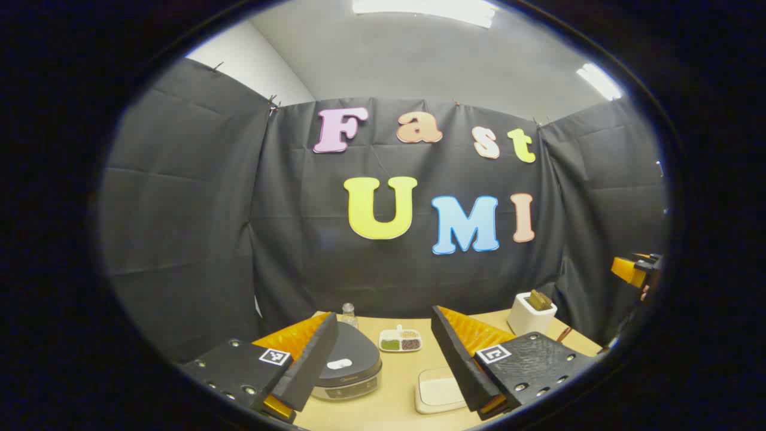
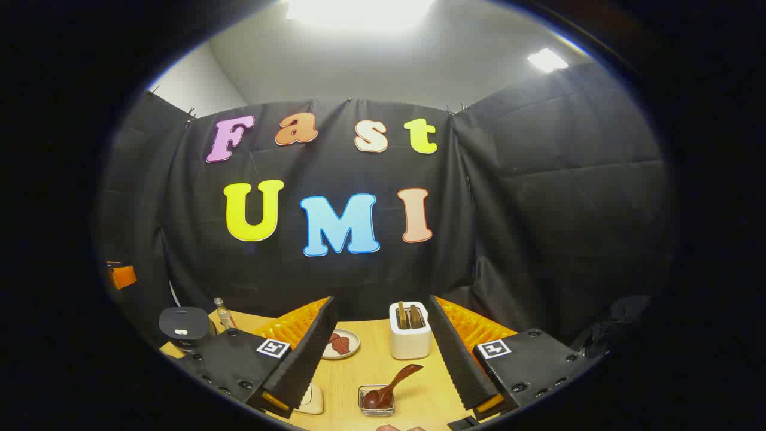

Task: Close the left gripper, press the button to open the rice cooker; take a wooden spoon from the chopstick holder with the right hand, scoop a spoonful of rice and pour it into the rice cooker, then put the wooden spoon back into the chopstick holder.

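I judged the opening press still ahead: I needed to shut the left gripper (image 1: 383, 365), whose fingers stood wide apart and empty, then push its tip squarely onto the white button (image 1: 339, 363) atop the dark grey round rice cooker (image 1: 350, 365), sitting lid-down at the desk's (image 1: 389, 407) near left.

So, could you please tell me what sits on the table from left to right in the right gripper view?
Rice cooker → small bottle → plate of red food → glass dish with the wooden spoon → white chopstick holder.
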`<action>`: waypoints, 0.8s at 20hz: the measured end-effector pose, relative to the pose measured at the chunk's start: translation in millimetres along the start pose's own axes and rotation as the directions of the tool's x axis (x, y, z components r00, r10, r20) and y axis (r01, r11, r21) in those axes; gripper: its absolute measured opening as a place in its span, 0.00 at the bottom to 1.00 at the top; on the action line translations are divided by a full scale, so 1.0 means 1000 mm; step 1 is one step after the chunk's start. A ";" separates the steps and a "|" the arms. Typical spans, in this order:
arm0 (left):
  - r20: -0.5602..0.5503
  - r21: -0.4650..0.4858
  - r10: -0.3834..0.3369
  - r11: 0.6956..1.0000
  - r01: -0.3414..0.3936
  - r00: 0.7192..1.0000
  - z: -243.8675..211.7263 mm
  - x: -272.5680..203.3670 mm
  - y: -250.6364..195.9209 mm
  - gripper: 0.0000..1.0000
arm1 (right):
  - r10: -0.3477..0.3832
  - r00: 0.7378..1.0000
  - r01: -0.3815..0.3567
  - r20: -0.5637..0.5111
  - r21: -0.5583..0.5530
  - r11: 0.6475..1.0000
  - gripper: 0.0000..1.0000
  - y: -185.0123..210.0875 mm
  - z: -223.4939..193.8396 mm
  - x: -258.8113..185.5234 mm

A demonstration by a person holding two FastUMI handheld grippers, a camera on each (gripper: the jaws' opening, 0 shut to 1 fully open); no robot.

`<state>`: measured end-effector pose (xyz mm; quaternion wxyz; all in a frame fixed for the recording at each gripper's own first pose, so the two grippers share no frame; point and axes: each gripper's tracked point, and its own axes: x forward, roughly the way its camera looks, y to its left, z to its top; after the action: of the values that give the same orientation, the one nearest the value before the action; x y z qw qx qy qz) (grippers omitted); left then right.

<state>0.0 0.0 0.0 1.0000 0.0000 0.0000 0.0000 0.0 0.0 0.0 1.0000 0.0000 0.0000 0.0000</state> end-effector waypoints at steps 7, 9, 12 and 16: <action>-0.023 -0.045 0.045 0.998 -0.046 0.999 -0.007 0.003 -0.001 0.97 | 0.046 0.999 -0.046 -0.004 -0.009 0.999 0.98 0.000 -0.002 0.014; -0.035 -0.087 0.048 0.995 -0.051 0.998 -0.009 0.001 -0.006 0.97 | 0.071 0.997 -0.071 -0.011 -0.010 0.997 0.98 0.001 -0.005 0.018; -0.038 -0.126 0.026 0.992 -0.030 0.999 -0.013 -0.007 -0.027 0.97 | 0.119 0.992 -0.119 -0.033 -0.001 0.993 0.98 0.001 -0.013 0.022; -0.059 -0.083 0.058 0.995 -0.063 0.997 -0.017 -0.014 -0.032 0.97 | 0.151 0.987 -0.151 -0.050 -0.004 0.989 0.97 -0.004 -0.024 0.024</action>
<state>-14.3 -31.5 -17.4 0.9983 -0.0423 0.0282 0.0302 23.6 -4.5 -24.0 0.9968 -0.0040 0.0249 0.0757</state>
